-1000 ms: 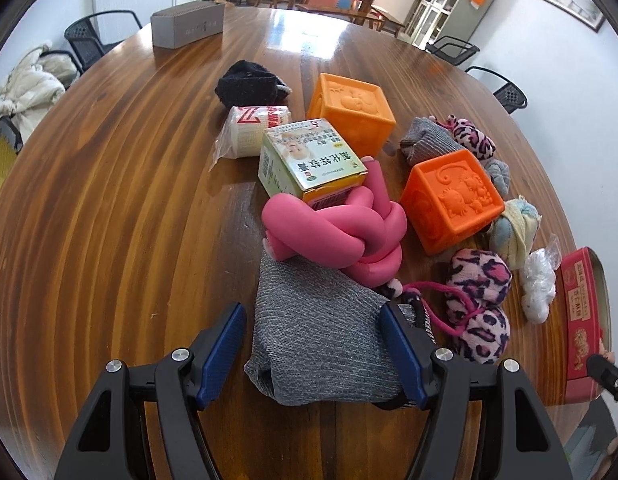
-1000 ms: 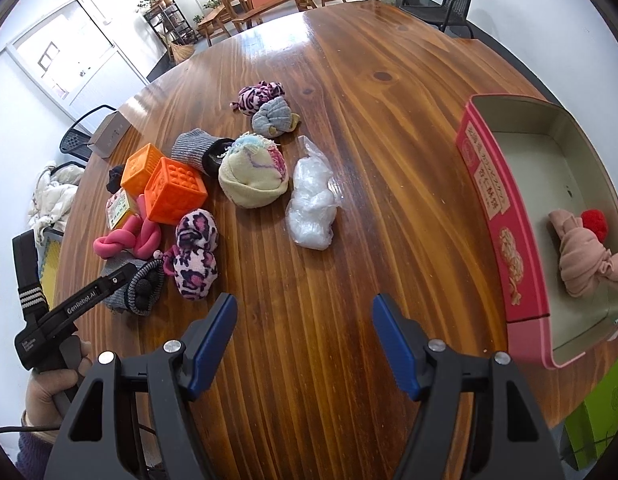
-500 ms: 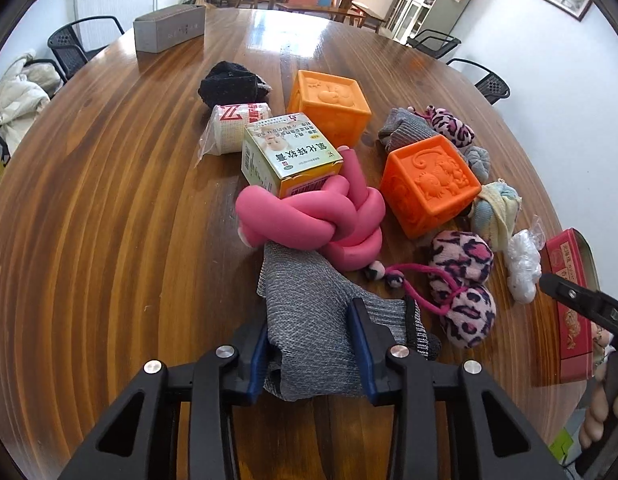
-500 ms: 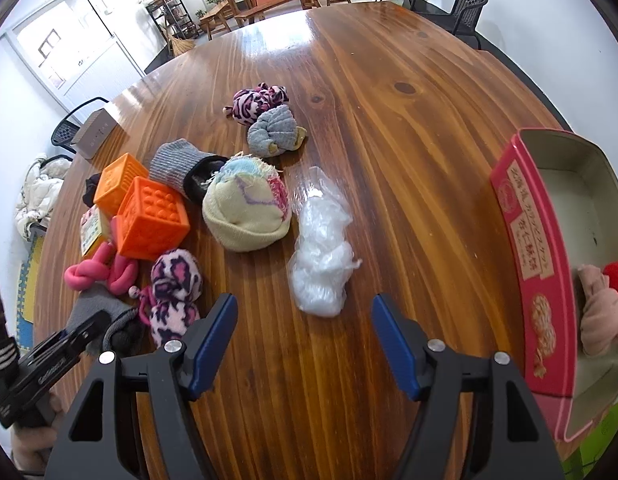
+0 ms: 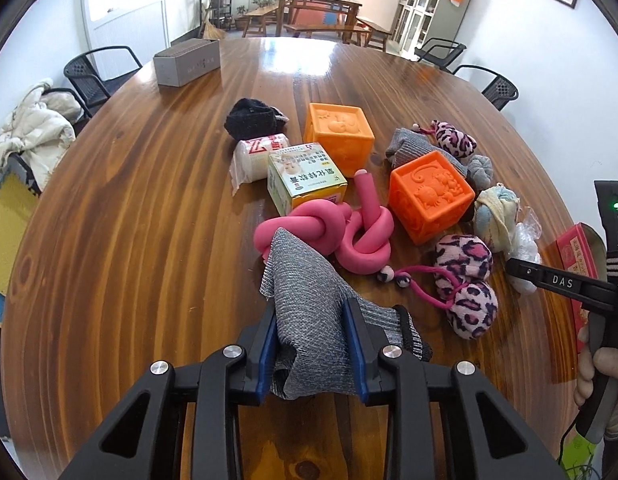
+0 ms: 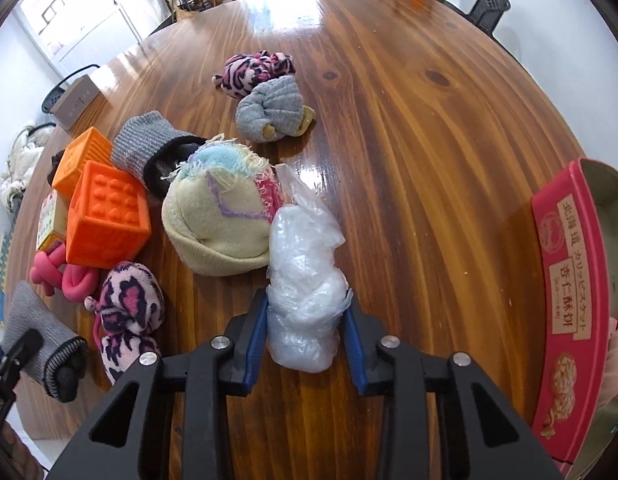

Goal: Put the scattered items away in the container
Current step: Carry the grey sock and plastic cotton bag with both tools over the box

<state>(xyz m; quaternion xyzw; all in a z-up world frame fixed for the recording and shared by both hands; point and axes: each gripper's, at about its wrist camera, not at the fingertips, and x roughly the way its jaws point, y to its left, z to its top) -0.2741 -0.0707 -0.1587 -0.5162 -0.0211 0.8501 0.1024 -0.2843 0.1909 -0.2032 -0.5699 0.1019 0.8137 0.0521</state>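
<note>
My left gripper (image 5: 311, 344) is shut on a grey knitted sock (image 5: 309, 300), whose free end rises off the table in front of the pink knotted tube (image 5: 337, 232). In the right wrist view my right gripper (image 6: 307, 340) is shut on a clear plastic bag (image 6: 305, 280) that still rests on the wood. The red tin container (image 6: 565, 300) stands at the right edge of that view, with a pinkish cloth item (image 6: 617, 356) inside. The right gripper's body (image 5: 565, 280) shows at the right of the left wrist view, beside the tin (image 5: 577, 248).
Scattered on the table (image 5: 149, 200) are two orange cubes (image 5: 429, 200), a medicine box (image 5: 305, 180), leopard-print pompoms (image 5: 465, 280), a pastel sock ball (image 6: 221, 220), a grey rolled sock (image 6: 269, 112), a black sock (image 5: 249, 120) and a grey box (image 5: 189, 60). Chairs ring the table.
The left gripper shut on the grey sock and lifted it slightly. The right gripper moved left and down to the plastic bag and shut on it.
</note>
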